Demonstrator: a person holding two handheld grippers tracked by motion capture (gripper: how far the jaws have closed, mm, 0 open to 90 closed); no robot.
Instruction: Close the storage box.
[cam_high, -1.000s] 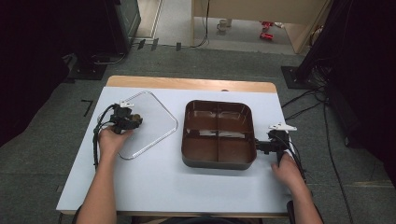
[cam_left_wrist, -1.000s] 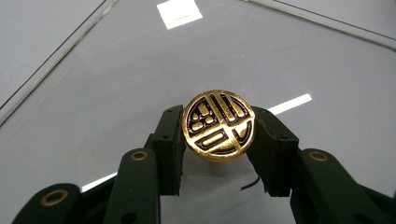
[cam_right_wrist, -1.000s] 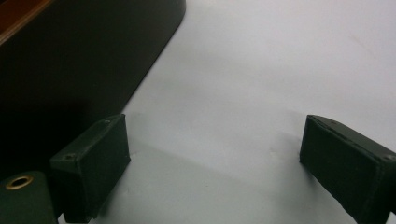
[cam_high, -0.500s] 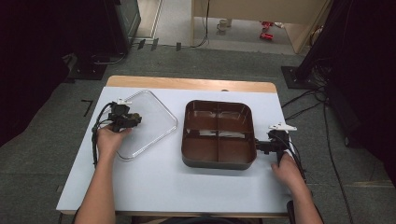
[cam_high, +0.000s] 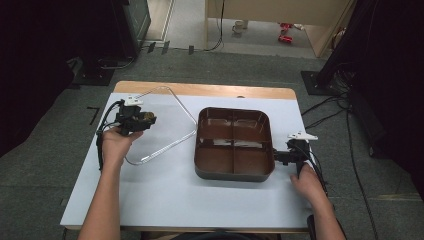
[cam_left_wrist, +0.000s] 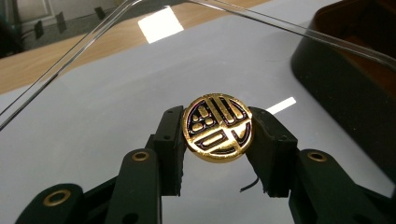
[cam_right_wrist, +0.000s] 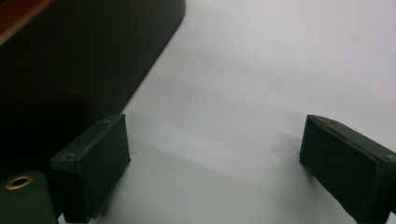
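Note:
A clear plastic lid (cam_high: 165, 131) with a round gold knob (cam_left_wrist: 217, 133) hangs tilted above the left half of the white table. My left gripper (cam_high: 145, 118) (cam_left_wrist: 217, 119) is shut on that knob, one pad on each side of it. A brown tray (cam_high: 215, 127) with four compartments sits at the table's middle right, and its dark wall (cam_left_wrist: 355, 70) lies to the right beyond the lid. My right gripper (cam_high: 280, 156) (cam_right_wrist: 215, 154) rests low on the table at the tray's right side (cam_right_wrist: 70, 60), jaws wide open with only table between them.
The white table top (cam_high: 165, 195) ends in a wooden strip (cam_high: 210, 90) at the far side. Dark equipment (cam_high: 130, 25) and cables (cam_high: 325, 107) stand on the grey floor around the table. The person's forearms come in from the bottom edge.
The left gripper has risen with the clear lid, which now hangs higher over the table. The right gripper and the tray have kept still.

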